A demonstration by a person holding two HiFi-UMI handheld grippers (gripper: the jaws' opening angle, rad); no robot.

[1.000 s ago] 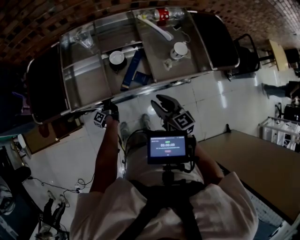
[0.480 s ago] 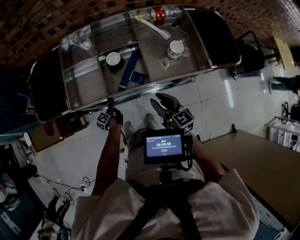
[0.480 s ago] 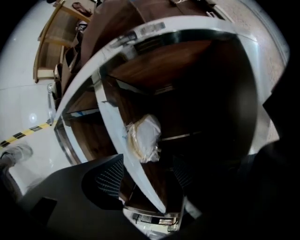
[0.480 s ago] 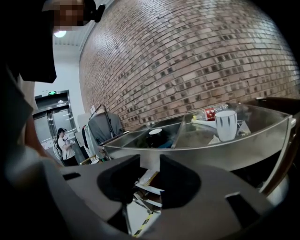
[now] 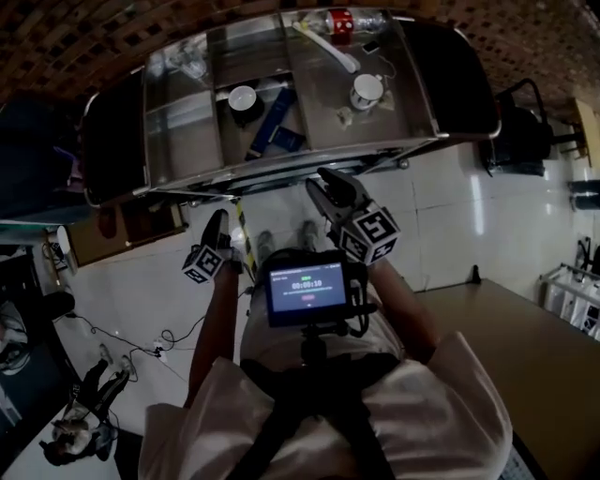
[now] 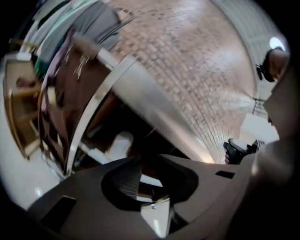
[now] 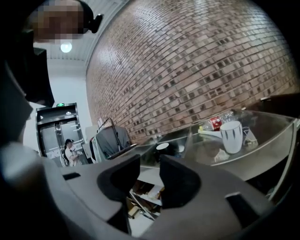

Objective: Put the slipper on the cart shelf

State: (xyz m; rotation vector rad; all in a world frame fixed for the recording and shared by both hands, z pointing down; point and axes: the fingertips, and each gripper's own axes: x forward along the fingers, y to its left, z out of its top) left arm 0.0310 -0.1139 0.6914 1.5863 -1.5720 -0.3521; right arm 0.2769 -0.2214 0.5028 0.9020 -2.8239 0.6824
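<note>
Brick wall [image 7: 187, 61] brown, mottled light and dark. Steel cart [image 5: 183, 150] silver-grey; on it a white mug [image 7: 232, 136] with dark vertical stripes, a bottle [image 5: 342, 19] with red label, and a dark blue box [image 5: 274, 122]. Floor tiles [image 5: 450, 206] white.

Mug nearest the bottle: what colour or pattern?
The mug is white with dark vertical streaks, clearest in the right gripper view.

Shiny metal cart [image 5: 183, 141], glossy tiled floor [image 5: 450, 206], rough brick wall [image 7: 187, 56]

Your left gripper [image 5: 221, 225]: held out ahead of left forearm [image 5: 214, 319], rolled to one side, jaws just closing, narrow gap, nothing between. Your right gripper [image 5: 325, 185]: forward of right forearm [image 5: 403, 305], near level, jaws apart, empty.
</note>
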